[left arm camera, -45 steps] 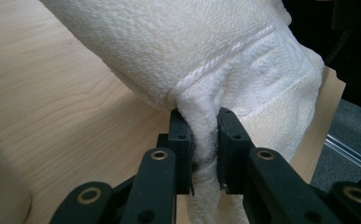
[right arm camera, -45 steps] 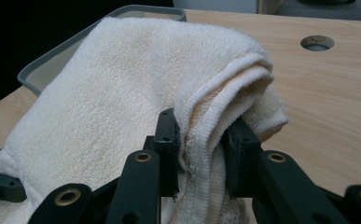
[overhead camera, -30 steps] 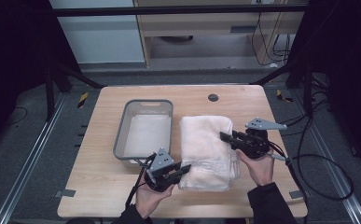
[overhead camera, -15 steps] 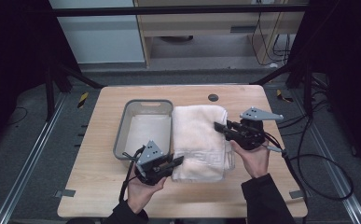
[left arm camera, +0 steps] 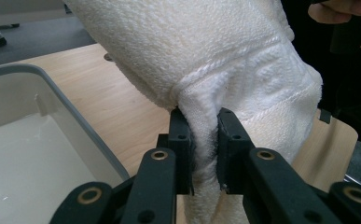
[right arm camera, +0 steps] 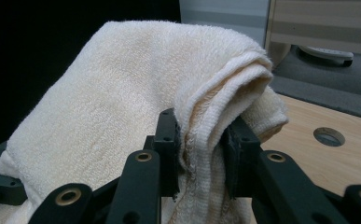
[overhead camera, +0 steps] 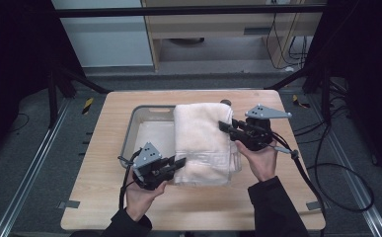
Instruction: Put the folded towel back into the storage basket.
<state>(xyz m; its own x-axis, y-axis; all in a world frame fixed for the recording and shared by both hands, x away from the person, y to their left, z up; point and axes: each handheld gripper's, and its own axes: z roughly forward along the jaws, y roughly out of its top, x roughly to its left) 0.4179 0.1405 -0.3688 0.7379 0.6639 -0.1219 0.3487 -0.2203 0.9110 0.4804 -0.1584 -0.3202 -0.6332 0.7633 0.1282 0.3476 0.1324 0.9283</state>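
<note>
You're gripping a cream towel point(overhead camera: 203, 143) of rough, looped terry cloth with a woven ribbed border; your black jaws look like matt plastic, the tray point(overhead camera: 140, 129) smooth grey plastic, the table point(overhead camera: 104, 148) pale matt wood

The towel point(overhead camera: 203, 143) is seen in cream, with a woven key-pattern band near one end. The bin point(overhead camera: 144, 129) is coloured pale grey with a whitish inside. The table point(overhead camera: 277, 197) is shown in light wood grain. Both grippers' jaws are finished in black.
</note>
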